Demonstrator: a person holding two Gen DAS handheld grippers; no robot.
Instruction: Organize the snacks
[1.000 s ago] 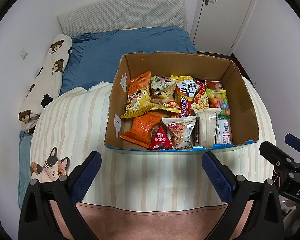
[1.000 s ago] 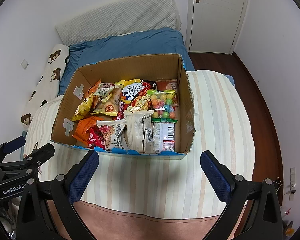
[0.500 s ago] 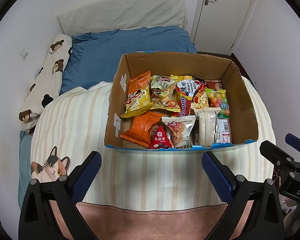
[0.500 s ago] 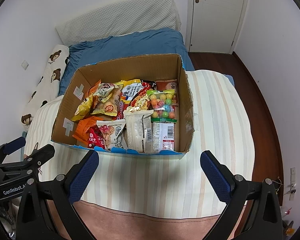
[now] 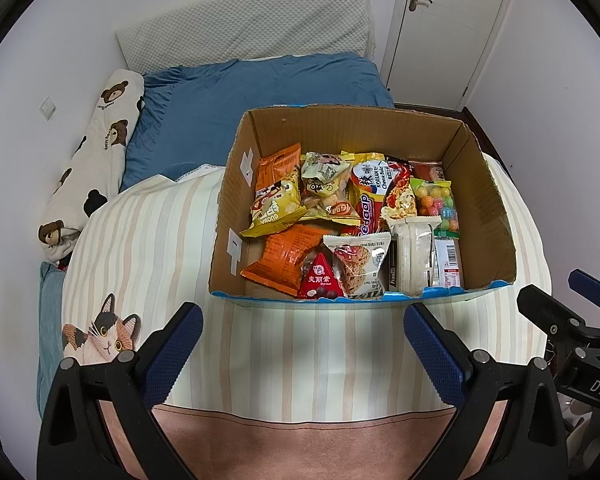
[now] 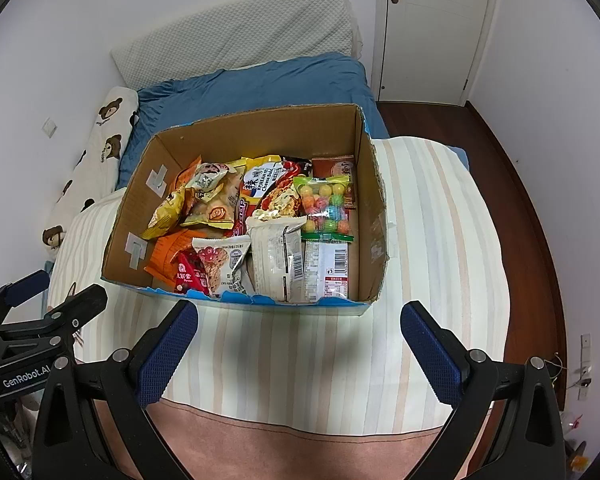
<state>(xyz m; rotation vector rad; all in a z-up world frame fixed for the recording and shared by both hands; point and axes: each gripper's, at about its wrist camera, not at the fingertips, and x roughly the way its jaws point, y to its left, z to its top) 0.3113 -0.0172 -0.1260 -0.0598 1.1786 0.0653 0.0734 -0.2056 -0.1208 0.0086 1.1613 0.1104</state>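
An open cardboard box (image 5: pixel 484 208) (image 6: pixel 374 216) full of several snack packets rests on a striped blanket. Inside lie an orange packet (image 5: pixel 290 254), a yellow bag (image 5: pixel 274 210), a red triangular pack (image 5: pixel 320 278) (image 6: pixel 190 274), a white wafer pack (image 5: pixel 412 256) (image 6: pixel 276 256) and a bag of coloured balls (image 5: pixel 436 202) (image 6: pixel 326 204). My left gripper (image 5: pixel 302 344) hovers open just short of the box's near wall, nothing between its blue pads. My right gripper (image 6: pixel 298 344) is likewise open and holds nothing. Each gripper shows at the edge of the other's view.
The striped blanket (image 5: pixel 148 248) (image 6: pixel 440 248) has a cat print (image 5: pixel 104 336) at its left. Behind the box are a blue sheet (image 5: pixel 236 92), a bear-print pillow (image 5: pixel 96 160) and a white quilted mattress (image 5: pixel 244 24) against the wall. A white door (image 6: pixel 432 28) and dark wood floor (image 6: pixel 528 216) lie right.
Both views have shifted very slightly; the box and snacks stay in place and both grippers stay open.
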